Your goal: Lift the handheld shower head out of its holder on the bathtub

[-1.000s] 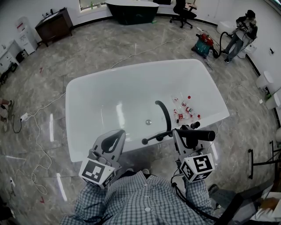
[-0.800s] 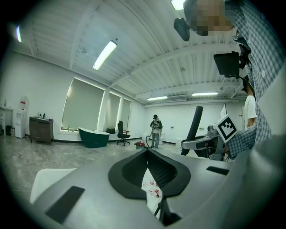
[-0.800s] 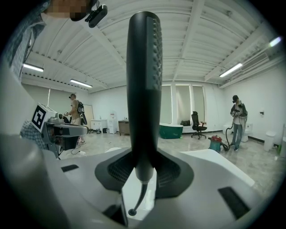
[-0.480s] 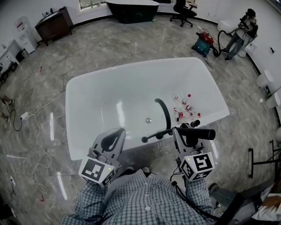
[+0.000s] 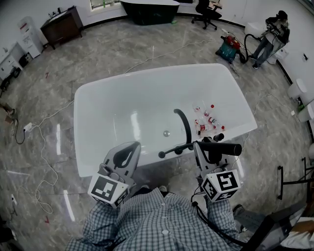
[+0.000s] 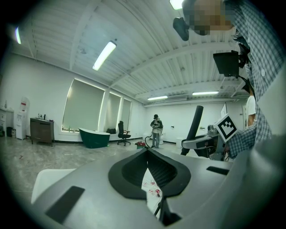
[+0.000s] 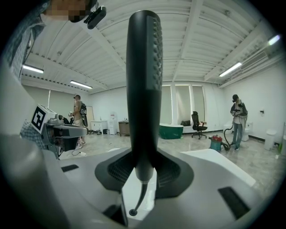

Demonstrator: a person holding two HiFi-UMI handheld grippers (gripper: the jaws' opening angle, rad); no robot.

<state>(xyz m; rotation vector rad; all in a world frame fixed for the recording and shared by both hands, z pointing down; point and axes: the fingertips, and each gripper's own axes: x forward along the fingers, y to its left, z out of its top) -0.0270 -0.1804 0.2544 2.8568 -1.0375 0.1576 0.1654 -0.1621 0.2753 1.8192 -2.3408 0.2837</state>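
Head view, nearest the camera: a checked shirt fills the bottom edge, and the two grippers reach out from it toward the near rim of a white bathtub. The left gripper hovers just short of that rim. Its own view shows the pads brought together at their tips with nothing between them.

The right gripper is clenched on the black shower head, grasping the lower part of the handle. In the right gripper view the shower head stands upright between the pads, and its grey lower end and thin hose hang below them. From above, the shower head lies crosswise over the tub's near right rim, just beside the black faucet, whose arched spout curves over the basin. Whether it touches its holder cannot be made out.

Inside the tub, a drain sits near the middle and several small bottles lie scattered toward the right end.

Beyond the tub, cables trail over the marble floor. Farther off at the right, a person stands by a vacuum cleaner. At the far wall are a dark green bathtub, an office chair and a wooden cabinet.
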